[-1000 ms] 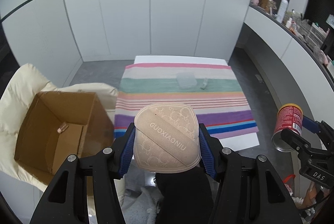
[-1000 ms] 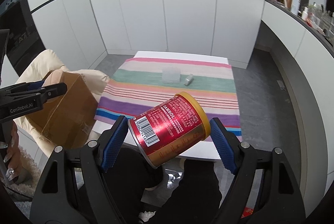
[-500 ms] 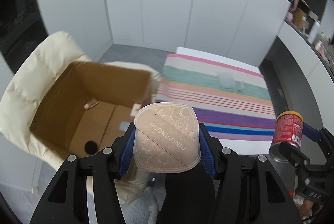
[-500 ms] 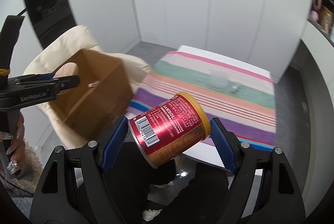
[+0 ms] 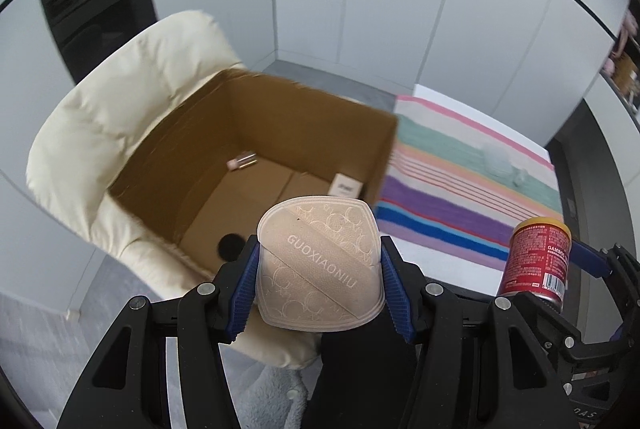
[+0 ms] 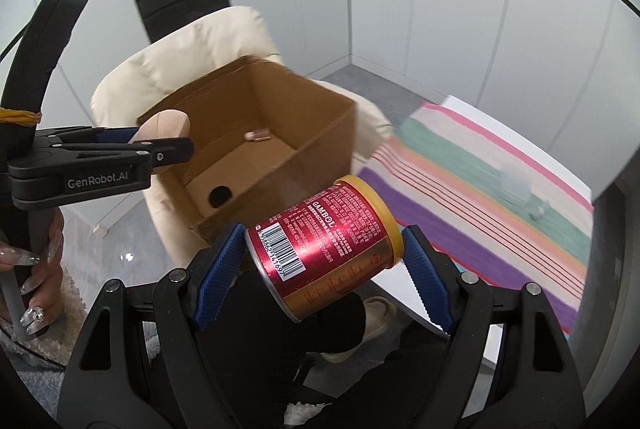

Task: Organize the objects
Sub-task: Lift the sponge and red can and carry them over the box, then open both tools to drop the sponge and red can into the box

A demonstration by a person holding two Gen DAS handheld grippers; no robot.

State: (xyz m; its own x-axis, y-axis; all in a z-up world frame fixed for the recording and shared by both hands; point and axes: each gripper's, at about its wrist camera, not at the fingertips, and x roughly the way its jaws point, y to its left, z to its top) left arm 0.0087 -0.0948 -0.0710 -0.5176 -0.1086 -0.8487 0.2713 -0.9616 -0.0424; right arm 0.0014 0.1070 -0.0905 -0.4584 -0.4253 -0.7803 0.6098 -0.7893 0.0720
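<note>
My left gripper is shut on a beige pad printed GUOXIAONIU and holds it just in front of the near edge of an open cardboard box. The box sits on a cream chair and holds a small pink tube, a white card and a black round thing. My right gripper is shut on a red can with a yellow lid, tilted, right of the box. The can also shows in the left wrist view.
A table with a striped cloth stands right of the box, with a small clear container on it. The cloth also shows in the right wrist view. White cabinet walls stand behind. Grey floor lies below.
Both grippers have swung left from the striped table toward the box on the chair. The box now lies straight ahead. Both still hold their objects.
</note>
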